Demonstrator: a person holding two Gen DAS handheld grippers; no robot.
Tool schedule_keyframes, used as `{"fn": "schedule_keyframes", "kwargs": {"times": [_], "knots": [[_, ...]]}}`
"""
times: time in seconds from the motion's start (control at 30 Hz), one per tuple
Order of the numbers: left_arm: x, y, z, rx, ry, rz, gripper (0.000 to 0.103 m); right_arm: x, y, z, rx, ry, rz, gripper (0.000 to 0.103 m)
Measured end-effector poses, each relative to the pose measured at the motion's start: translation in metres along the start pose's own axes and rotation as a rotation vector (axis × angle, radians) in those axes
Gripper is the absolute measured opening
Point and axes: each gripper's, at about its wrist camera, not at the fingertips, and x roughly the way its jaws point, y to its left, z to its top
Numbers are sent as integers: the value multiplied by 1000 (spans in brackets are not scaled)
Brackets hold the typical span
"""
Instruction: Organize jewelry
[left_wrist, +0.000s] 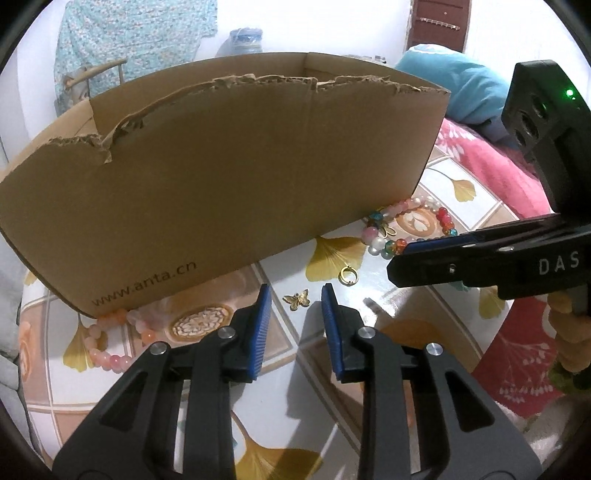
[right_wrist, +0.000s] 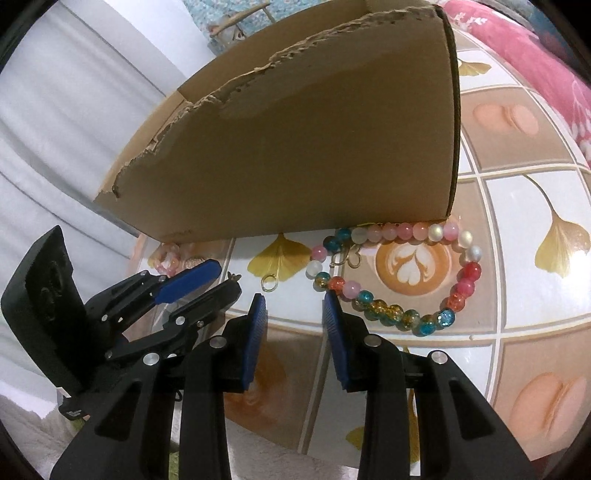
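Left hand-held gripper (left_wrist: 295, 295), jaws spread and empty over butterfly charm (left_wrist: 296, 299) on bench (left_wrist: 399, 317): lower squarely, then pinch.

Plain brown cardboard box (left_wrist: 229, 177) on a tablecloth (right_wrist: 517, 206) of yellow ginkgo leaves and beige squares. The beaded bracelet (right_wrist: 402, 273) mixes pink, white, teal, amber, red; a second bracelet (left_wrist: 107, 343) looks peach-pink.

A glossy surface (right_wrist: 524, 206) printed with ginkgo leaves and latte art sits before white walls (left_wrist: 332, 26), a brown door (left_wrist: 437, 22), and a pink blanket (left_wrist: 495, 166).
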Motion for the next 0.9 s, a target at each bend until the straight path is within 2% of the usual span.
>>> {"fn": "schedule_keyframes", "kwargs": {"times": [0.13, 0.23, 0.4, 0.6, 0.9], "knots": [[4, -5, 3, -5, 6, 21, 25, -7, -5, -1, -4, -6, -2, 33], [5, -9, 3, 12, 9, 57, 19, -8, -5, -1, -6, -11, -4, 33], [5, -10, 3, 12, 6, 71, 8, -7, -3, -2, -8, -17, -3, 33], [3, -9, 0, 12, 3, 68, 8, -10, 2, -5, -28, -21, -12, 33], [-6, -6, -11, 7, 8, 71, 8, -7, 28, -1, -131, -35, -44, 33]]}}
